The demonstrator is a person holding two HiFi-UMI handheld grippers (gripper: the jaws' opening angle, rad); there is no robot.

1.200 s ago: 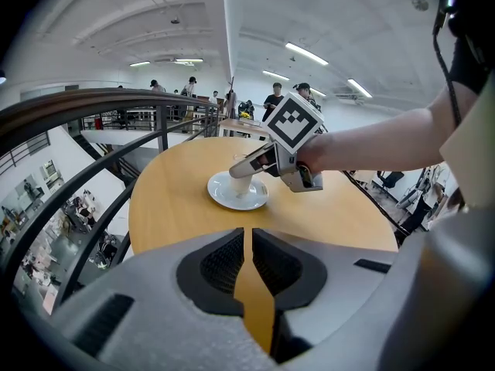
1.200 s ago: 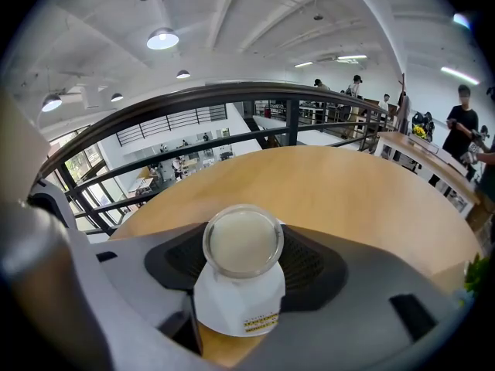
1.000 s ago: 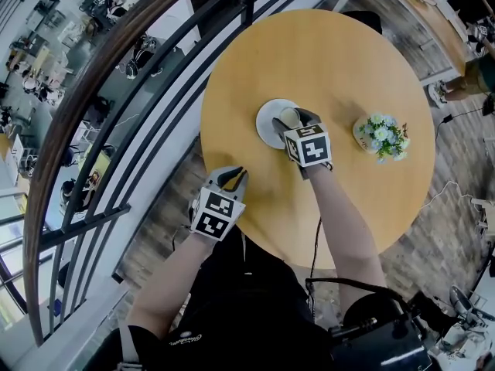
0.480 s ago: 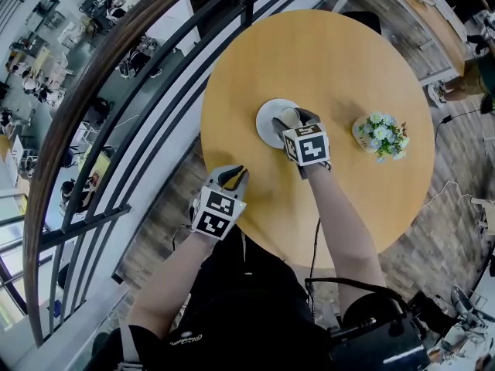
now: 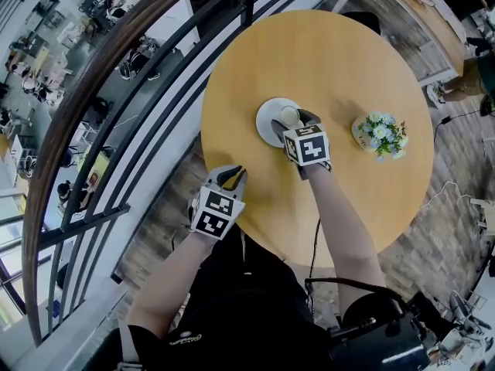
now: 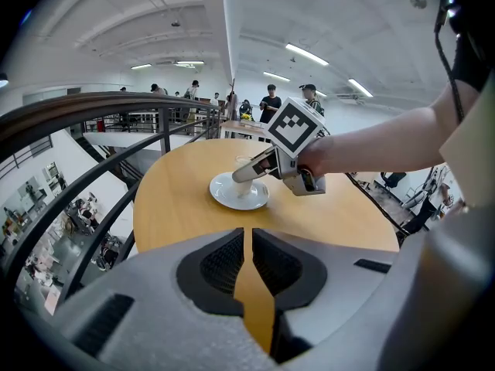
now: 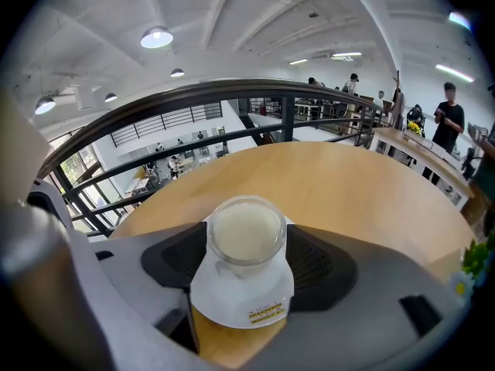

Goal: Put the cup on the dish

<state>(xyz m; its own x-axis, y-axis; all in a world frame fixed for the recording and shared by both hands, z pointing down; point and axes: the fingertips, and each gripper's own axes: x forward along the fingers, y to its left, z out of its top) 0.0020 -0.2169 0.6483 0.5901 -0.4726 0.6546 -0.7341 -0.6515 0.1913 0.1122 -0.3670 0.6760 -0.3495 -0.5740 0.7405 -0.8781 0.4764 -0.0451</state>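
Glass cup already stands on white dish, right gripper jaws just opened either side of it, only backing off left; left gripper idle, closed empty.

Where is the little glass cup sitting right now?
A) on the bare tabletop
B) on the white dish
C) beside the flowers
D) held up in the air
B: the cup stands upright on the white dish, between the jaws of the right gripper, which have just been opening.
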